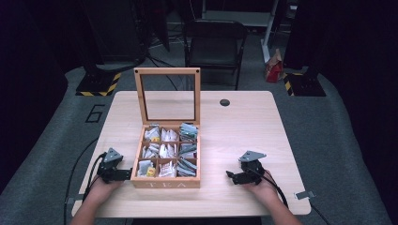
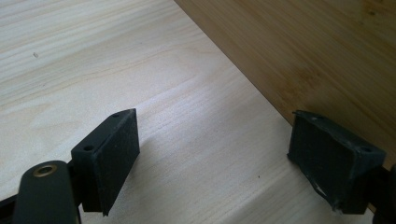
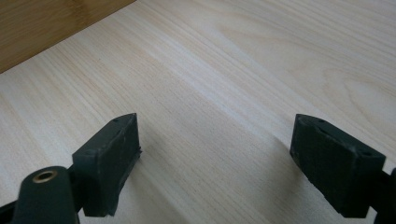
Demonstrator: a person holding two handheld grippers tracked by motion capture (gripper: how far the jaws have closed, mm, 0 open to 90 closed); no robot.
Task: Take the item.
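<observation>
No step looks begun: both grippers rest low on the table (image 1: 234,122), one at each side of the open tea box (image 1: 165,183) at the lower centre of the high view, its glass lid standing upright and its nine compartments full of sachets (image 1: 165,151).

The left gripper (image 1: 126,174) sits just beside the box's left wall, jaws wide and empty (that wall fills the upper right of its own view). The right gripper (image 1: 231,176) lies well apart at the lower right, jaws likewise wide and empty.

A likely next move is reaching up over the rim for a sachet, judging only by this layout.
</observation>
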